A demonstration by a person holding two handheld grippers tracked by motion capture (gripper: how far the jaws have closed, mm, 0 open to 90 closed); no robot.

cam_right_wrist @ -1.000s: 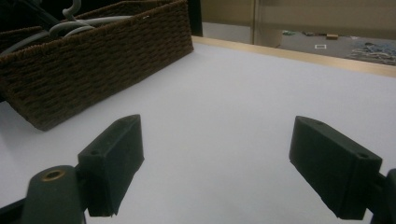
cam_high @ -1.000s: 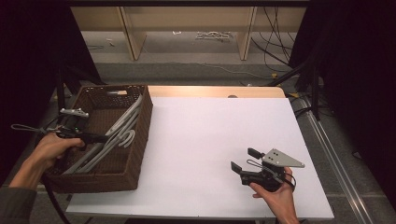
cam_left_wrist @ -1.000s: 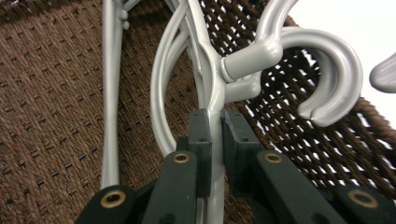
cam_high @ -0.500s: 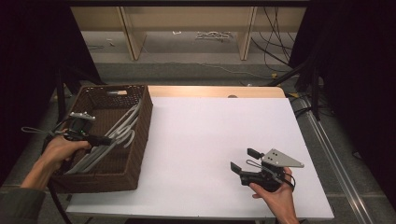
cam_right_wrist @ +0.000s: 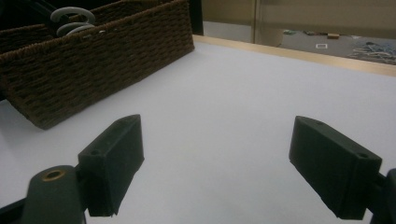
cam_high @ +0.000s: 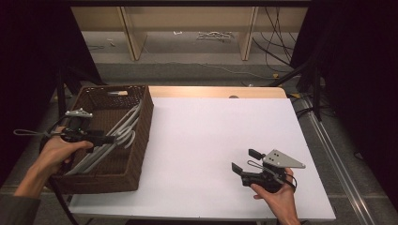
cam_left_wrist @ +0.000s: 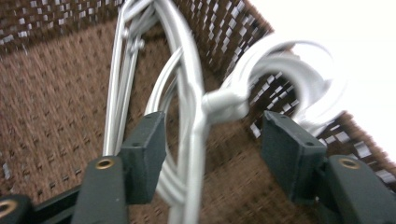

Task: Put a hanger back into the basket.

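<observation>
The left gripper (cam_high: pixel 109 138) is a black tool with a grey three-cornered plate on top, at about 10 o'clock in the high view, and a thin grey cable loops off it toward 9 o'clock; a thicker dark cable runs down toward 7 o'clock. In the left gripper view its two jaws are blocky, dark grey-green pads on black arms, each with a brass-coloured rivet. The left forearm wears a grey sleeve at the cuff. The right gripper (cam_high: pixel 245 161), at about 5 o'clock, is black too, with a pale grey triangular plate bearing small dark holes and a thin black wire looped beside it. Its jaws are matte dark blocks with small screw holes.
</observation>
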